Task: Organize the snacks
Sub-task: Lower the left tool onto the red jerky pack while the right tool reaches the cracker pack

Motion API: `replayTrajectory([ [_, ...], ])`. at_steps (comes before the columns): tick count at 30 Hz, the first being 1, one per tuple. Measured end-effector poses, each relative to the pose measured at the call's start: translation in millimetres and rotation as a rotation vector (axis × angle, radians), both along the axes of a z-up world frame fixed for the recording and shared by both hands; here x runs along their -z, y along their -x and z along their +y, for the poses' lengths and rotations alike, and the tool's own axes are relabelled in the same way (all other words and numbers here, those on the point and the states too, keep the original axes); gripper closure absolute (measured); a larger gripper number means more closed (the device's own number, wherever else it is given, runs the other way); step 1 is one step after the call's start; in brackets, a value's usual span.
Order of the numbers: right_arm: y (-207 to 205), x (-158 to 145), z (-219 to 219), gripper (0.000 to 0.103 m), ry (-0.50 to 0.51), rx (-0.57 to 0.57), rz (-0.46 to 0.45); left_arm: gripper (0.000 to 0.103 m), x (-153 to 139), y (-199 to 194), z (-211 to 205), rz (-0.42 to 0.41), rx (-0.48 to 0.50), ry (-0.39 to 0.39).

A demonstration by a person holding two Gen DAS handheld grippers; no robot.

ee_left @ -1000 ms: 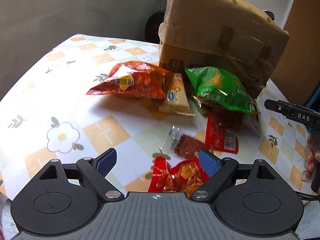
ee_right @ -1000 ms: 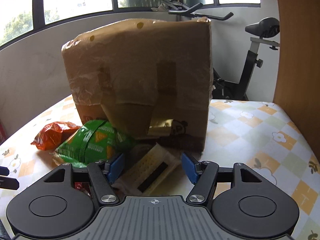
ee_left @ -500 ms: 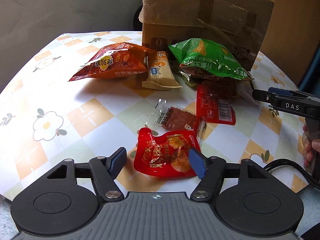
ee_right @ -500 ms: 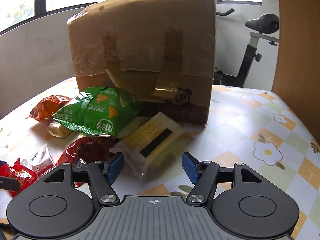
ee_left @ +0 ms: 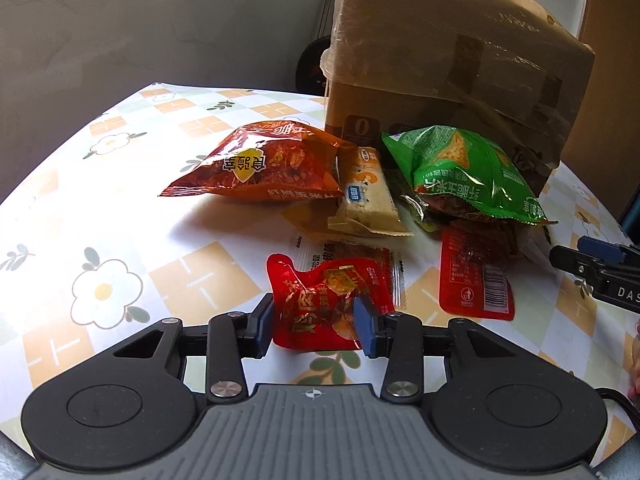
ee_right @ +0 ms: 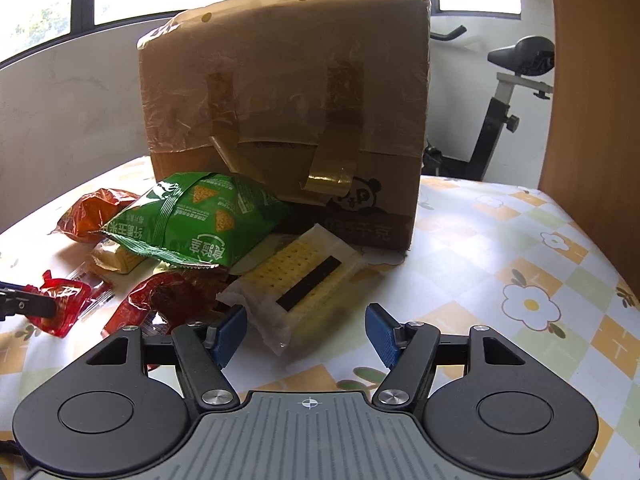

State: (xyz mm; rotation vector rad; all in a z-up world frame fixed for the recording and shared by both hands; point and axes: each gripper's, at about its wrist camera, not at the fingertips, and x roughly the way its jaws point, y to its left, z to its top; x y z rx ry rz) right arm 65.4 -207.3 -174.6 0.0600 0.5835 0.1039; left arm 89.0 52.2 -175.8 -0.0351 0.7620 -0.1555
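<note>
Left gripper (ee_left: 316, 326): jaws just closing, now clamped on red pouch (ee_left: 325, 306) at near table (ee_left: 76, 184) edge. Right gripper (ee_right: 306, 334): released, straddling cracker pack (ee_right: 304, 280) near box (ee_right: 288, 112). Grip pouch body centrally; lift straight.

Left gripper (ee_left: 316, 322): black linkage arms, blue ribbed pads, silver screw heads at pivots, two round black discs flanking grey ribbed centre plate with small crosshair mark. Right gripper (ee_right: 306, 334): same build, same colours. In left wrist view its black finger bears white letters "DAS"; black cable loops at lower right.
</note>
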Motion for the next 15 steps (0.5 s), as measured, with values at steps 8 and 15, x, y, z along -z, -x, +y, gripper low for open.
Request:
replayTrajectory([
  [8, -2, 0, -5, 0.038, -0.031, 0.009, 0.015, 0.053, 1, -11, 4, -0.010, 0.005, 0.000],
  [15, -4, 1, -2, 0.038, -0.020, 0.000, 0.023, 0.042, 5, -16, -7, -0.033, 0.020, -0.048],
])
